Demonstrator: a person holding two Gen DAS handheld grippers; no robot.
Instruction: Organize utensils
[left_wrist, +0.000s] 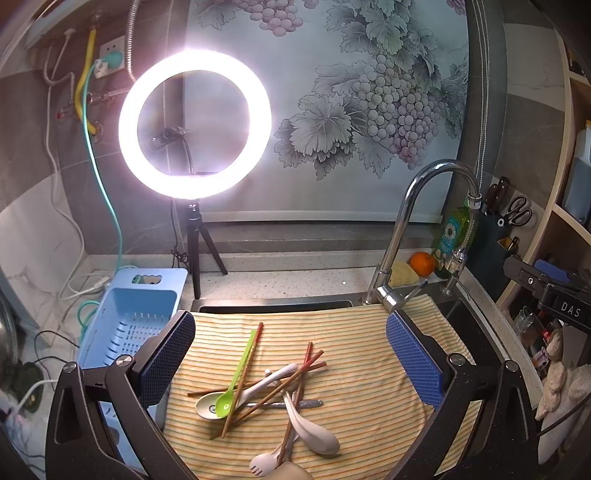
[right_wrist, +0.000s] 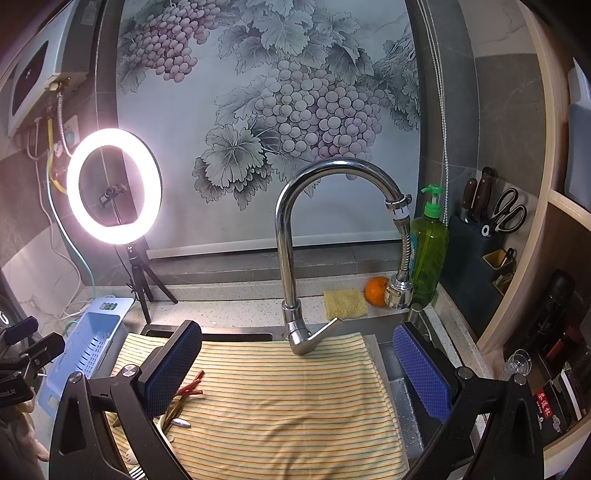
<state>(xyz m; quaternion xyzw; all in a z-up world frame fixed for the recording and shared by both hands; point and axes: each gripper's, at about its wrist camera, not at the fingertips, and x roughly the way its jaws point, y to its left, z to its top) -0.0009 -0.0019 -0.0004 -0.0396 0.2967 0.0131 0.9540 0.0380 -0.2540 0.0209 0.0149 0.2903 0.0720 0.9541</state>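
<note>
A heap of utensils lies on a yellow striped cloth (left_wrist: 362, 354) over the sink: a green spoon (left_wrist: 236, 373), several red-brown chopsticks (left_wrist: 291, 380), white spoons (left_wrist: 314, 428), a white spork (left_wrist: 264, 461) and a metal utensil. My left gripper (left_wrist: 291, 354) is open and empty, hovering above the heap with its fingers on either side. My right gripper (right_wrist: 297, 369) is open and empty above the bare right part of the cloth (right_wrist: 295, 406); chopstick ends (right_wrist: 190, 387) and a metal tip show behind its left finger (right_wrist: 173, 365).
A light blue slotted basket (left_wrist: 129, 321) stands left of the sink. A chrome tap (right_wrist: 291, 258) rises behind the cloth. A ring light on a tripod (left_wrist: 194, 125) stands at the back left. A sponge (right_wrist: 345, 304), an orange (right_wrist: 376, 291), a green soap bottle (right_wrist: 428, 251) and a knife block (right_wrist: 476, 243) sit at the back right.
</note>
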